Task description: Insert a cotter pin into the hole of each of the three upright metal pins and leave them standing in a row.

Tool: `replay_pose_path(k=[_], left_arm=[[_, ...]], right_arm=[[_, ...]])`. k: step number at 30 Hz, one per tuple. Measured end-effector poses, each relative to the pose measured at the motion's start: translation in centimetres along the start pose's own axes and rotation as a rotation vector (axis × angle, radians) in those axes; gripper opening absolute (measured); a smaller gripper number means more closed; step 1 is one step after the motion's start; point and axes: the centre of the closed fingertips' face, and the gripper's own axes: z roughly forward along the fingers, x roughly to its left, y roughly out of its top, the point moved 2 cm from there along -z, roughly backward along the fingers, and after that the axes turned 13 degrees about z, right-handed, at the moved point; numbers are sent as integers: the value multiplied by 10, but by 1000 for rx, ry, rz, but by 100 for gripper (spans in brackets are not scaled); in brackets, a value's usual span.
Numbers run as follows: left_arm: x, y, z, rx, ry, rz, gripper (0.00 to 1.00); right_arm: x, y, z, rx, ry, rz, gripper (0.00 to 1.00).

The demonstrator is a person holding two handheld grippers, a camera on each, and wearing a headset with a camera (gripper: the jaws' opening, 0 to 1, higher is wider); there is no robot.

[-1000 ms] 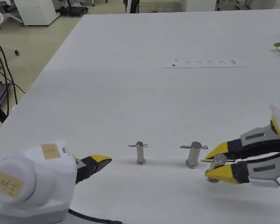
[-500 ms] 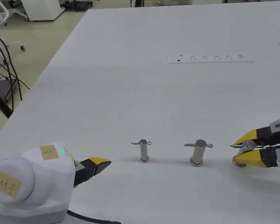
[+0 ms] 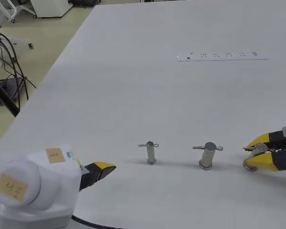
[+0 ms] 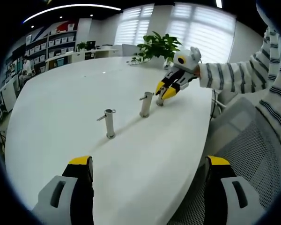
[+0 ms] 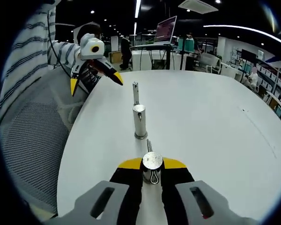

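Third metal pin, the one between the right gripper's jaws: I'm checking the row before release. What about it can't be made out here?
- Right gripper view: third metal pin shows its top and cotter pin loop; its head and the right gripper's jaws hide shaft and foot.
- Head view: too small to tell whether its foot touches the table; the right edge cuts off the gripper.
- Left gripper view: tiny, mostly behind those jaws.

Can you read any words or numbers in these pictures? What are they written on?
Nothing reads clearly.
Big yellow sticker on the left claw's round end: handwriting, too blurred to read.
Small yellow sticker on top of that claw: too small to read.
Power strip far across the table: tiny marks, too small to read.
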Motion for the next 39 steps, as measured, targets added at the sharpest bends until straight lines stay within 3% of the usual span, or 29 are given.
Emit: replay_pose_path(k=[4,8,11,13,15,21,26,29,34,39], left_arm=[[0,0,-1,5,0,2,99],[1,4,-2,0,4,8,99],[3,8,-3,-7,10,14,99],[5,12,-5,-18,14,17,99],[6,17,-6,-30,21,12,99],[10,31,-12,-83,41,1,99],[14,38,-16,-118,56,-20,99],[14,40,-17,-128,65,-33,99],[14,39,-18,-140,74,-61,99],[15,39,-24,-147,91,-85,99]], right_arm=[[2,3,-1,-4,-6,-14,10],[3,24,-10,-98,-15,11,14],[3,39,-20,-133,-38,25,25],[5,47,-25,-162,-36,83,33],[8,54,-32,-182,-44,74,43],[22,65,-49,-200,-75,110,60],[31,55,-57,-182,-96,187,75],[37,51,-60,-182,-106,189,78],[48,46,-67,-207,-123,255,88],[52,43,-73,-222,-157,293,92]])
